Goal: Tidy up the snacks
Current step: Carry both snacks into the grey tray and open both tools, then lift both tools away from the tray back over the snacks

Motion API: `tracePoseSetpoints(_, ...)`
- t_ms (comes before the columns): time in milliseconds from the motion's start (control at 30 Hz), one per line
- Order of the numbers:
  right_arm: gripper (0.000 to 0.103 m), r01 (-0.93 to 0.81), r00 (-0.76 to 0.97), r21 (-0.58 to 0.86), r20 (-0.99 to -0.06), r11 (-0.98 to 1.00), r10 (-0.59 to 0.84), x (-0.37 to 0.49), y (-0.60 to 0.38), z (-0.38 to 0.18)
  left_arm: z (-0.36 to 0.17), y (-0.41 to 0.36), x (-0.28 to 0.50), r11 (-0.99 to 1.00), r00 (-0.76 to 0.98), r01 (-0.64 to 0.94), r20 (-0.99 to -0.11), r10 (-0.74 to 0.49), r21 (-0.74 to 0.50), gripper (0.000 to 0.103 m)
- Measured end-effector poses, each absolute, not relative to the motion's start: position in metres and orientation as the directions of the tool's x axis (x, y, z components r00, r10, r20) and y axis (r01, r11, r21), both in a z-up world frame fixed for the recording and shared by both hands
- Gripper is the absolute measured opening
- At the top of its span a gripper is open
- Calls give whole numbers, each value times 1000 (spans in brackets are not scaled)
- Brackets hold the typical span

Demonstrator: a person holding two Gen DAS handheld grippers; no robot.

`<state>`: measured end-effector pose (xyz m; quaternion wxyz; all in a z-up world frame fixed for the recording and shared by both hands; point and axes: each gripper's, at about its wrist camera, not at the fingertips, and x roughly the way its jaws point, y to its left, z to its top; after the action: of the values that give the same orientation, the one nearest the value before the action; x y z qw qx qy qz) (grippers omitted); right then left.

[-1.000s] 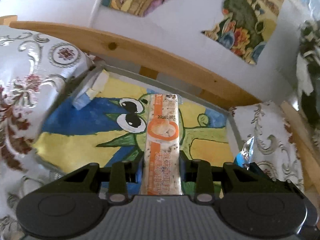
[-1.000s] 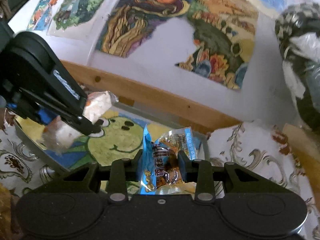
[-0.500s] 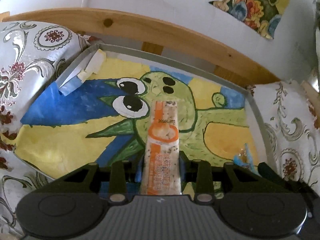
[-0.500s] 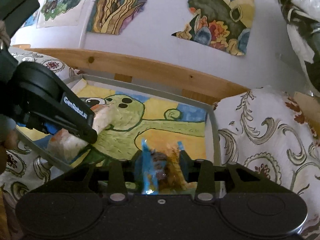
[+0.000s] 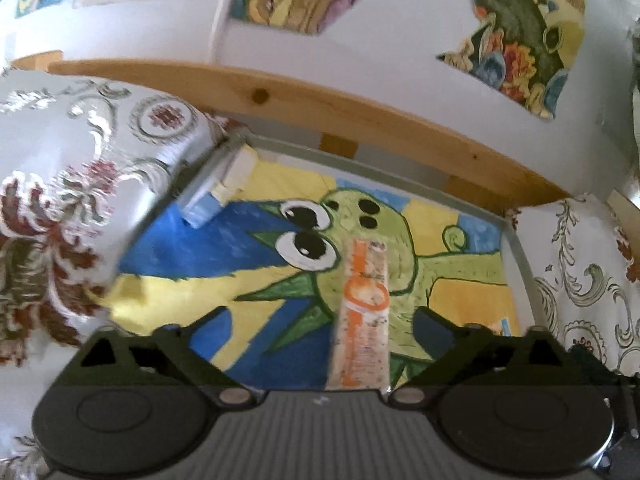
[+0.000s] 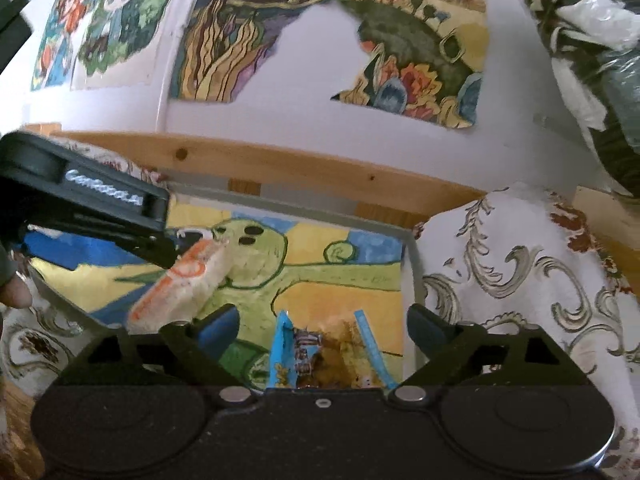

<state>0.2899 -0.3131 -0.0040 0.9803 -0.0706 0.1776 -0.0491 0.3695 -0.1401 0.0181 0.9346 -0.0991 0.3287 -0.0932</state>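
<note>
On the tray with the painted green creature, an orange-and-white snack bar lies lengthwise between the spread fingers of the left gripper, which touch nothing. Near the tray's right rim a blue snack packet lies between the fingers of the right gripper, likewise wide apart and holding nothing. A small white and blue box leans in the tray's far left corner. Patterned cloth surrounds the tray, with a wooden rail behind it.
</note>
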Motion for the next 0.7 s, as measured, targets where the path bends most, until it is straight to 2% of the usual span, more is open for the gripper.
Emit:
tracePoseSetpoints(67,100,74,941,-139,-319,987,-116,281,-314,2,24,-135,360,965,781,115,-579,-234,-235,102)
tracePoseSetpoints(167,102,81,952,-124,-285,989,-114,264,-314,13,31,-128,344,968,803,123,-552,-226,-218,102)
tracePoseSetpoints(467,102,112,970,-127,-203,986,-136,203,-307,38,47,-94,287,971,868,73,-466,-174,-226,103)
tracePoseSetpoints(700,102,144,973,-56,-175,988,-152,147,-300,49,49,-72,236,971,892,75,-421,-166,-225,103)
